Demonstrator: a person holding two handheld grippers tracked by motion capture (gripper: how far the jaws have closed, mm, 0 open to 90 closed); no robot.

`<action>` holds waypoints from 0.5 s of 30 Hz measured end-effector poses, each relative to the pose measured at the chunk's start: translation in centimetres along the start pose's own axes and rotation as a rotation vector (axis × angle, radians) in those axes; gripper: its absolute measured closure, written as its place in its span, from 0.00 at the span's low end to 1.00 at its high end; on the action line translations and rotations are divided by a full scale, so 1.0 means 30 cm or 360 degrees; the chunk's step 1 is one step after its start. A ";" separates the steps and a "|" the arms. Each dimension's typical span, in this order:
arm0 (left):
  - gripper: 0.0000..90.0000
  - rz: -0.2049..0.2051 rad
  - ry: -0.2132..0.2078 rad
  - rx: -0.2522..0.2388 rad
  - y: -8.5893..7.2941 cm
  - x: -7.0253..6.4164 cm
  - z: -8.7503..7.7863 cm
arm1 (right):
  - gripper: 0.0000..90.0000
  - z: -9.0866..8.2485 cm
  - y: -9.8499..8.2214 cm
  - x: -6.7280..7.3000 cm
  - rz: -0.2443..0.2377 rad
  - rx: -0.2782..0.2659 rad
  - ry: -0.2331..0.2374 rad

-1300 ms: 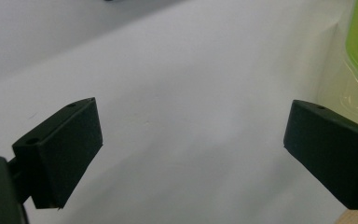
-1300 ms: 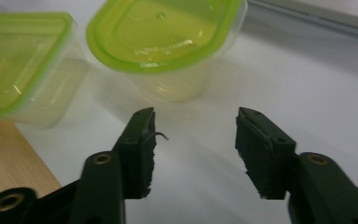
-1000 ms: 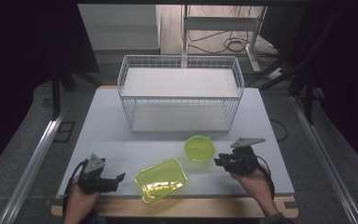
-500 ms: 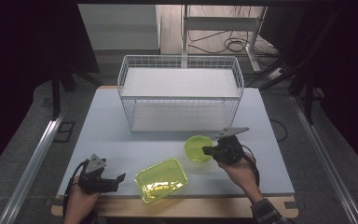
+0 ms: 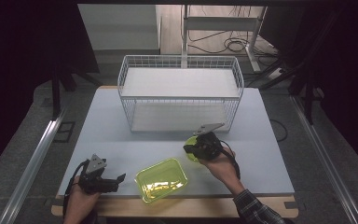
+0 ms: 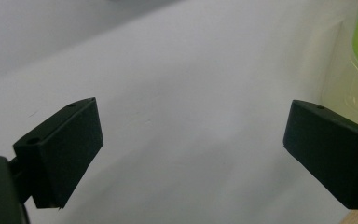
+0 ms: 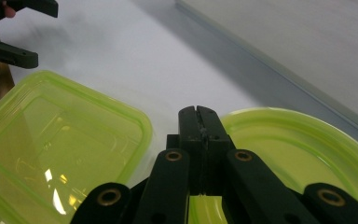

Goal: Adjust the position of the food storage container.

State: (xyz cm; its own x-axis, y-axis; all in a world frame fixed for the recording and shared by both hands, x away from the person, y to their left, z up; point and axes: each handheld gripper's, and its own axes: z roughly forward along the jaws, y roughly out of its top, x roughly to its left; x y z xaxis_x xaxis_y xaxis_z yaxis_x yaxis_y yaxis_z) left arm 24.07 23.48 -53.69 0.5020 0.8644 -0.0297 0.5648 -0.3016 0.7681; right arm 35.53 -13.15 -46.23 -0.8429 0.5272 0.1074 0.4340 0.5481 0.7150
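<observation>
While my right gripper [image 7: 199,122] has its fingers pressed together on the round lid's [image 7: 289,149] near rim, low right of frame, my left gripper [image 5: 114,179] gapes empty beside the tub [image 5: 161,178].

Lab: dark curtains [image 5: 23,56]; bare test table [image 5: 102,126]; floor cables [image 5: 235,44]

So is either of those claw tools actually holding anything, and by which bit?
The right gripper is shut on the near rim of the round green lid. The left gripper is open and holds nothing.
</observation>
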 end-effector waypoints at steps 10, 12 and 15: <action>0.05 0.0003 0.0000 0.0002 0.000 0.000 0.000 | 0.99 0.093 0.011 0.005 -0.0030 0.0095 -0.0005; 0.05 0.0006 -0.0001 0.0004 0.000 -0.001 0.000 | 0.99 0.092 0.010 -0.001 -0.0031 0.0104 -0.0036; 0.05 0.0010 -0.0001 0.0007 0.000 -0.001 0.001 | 0.99 0.079 0.004 -0.029 0.0006 0.0101 -0.0078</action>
State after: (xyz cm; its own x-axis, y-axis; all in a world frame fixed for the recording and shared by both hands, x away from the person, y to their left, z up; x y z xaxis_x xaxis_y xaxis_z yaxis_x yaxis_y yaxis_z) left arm 24.07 23.43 -53.71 0.5059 0.8622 -0.0251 0.5645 -0.3089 0.7655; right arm 37.07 -12.02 -47.88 -0.8253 0.5597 0.0753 0.4578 0.5851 0.6694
